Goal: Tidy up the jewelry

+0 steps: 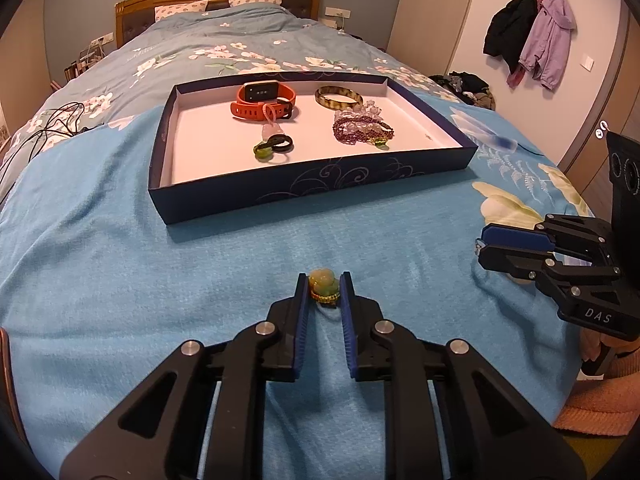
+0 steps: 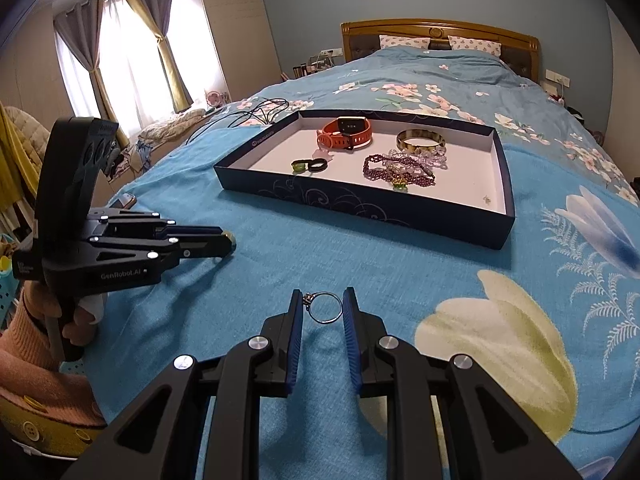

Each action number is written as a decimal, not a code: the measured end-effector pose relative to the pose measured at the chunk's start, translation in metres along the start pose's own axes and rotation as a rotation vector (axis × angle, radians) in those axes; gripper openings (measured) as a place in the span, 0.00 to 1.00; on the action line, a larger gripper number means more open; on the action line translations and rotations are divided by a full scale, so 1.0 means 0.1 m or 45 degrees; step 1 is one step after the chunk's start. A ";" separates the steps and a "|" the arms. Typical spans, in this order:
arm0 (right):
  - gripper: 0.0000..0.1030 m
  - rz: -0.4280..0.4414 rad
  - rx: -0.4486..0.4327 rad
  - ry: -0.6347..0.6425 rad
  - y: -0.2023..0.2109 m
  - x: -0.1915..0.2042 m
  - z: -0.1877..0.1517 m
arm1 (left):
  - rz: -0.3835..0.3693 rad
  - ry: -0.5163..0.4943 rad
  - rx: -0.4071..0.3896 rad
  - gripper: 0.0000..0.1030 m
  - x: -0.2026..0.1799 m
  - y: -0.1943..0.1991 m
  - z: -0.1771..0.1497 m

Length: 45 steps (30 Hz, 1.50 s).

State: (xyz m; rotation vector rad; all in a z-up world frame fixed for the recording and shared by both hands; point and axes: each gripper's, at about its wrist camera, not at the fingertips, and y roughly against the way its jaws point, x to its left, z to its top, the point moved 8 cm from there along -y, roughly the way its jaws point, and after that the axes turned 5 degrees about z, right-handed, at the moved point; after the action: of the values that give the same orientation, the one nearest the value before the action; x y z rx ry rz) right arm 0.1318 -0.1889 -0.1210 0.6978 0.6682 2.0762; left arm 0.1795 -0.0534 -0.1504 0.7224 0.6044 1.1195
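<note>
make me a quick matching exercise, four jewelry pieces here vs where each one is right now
Things:
1. jade pendant
2. silver ring
3. orange watch
4. purple bead strand

Places:
A. far part of the box, by its back wall
B. pinched in the right claw
C. near right part of the box
D. pinched in the left claw, low over the blue blanket

Pairs: 1-D, 2-B, 3-A, 4-C

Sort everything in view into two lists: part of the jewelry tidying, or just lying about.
Job:
- green jade pendant in left tongs
- thin silver ring in right tongs
- dark blue cardboard tray
- orange watch
- purple bead necklace

Lying about:
- black cable
- hanging coats
</note>
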 end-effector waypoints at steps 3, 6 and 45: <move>0.18 0.002 -0.010 0.001 0.02 0.00 0.02 | 0.004 -0.007 -0.005 0.15 -0.02 0.02 0.00; 0.18 0.002 -0.023 0.005 0.04 0.00 0.06 | -0.002 -0.007 -0.013 0.15 -0.03 0.04 0.01; 0.18 -0.008 -0.130 0.025 0.09 -0.02 0.36 | -0.003 0.005 -0.166 0.15 -0.16 0.40 0.26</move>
State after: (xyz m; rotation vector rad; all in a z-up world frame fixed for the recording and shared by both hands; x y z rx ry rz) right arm 0.1520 -0.1877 -0.0899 0.6177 0.5700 2.0976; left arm 0.1709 -0.0635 -0.1016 0.6074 0.5304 1.1476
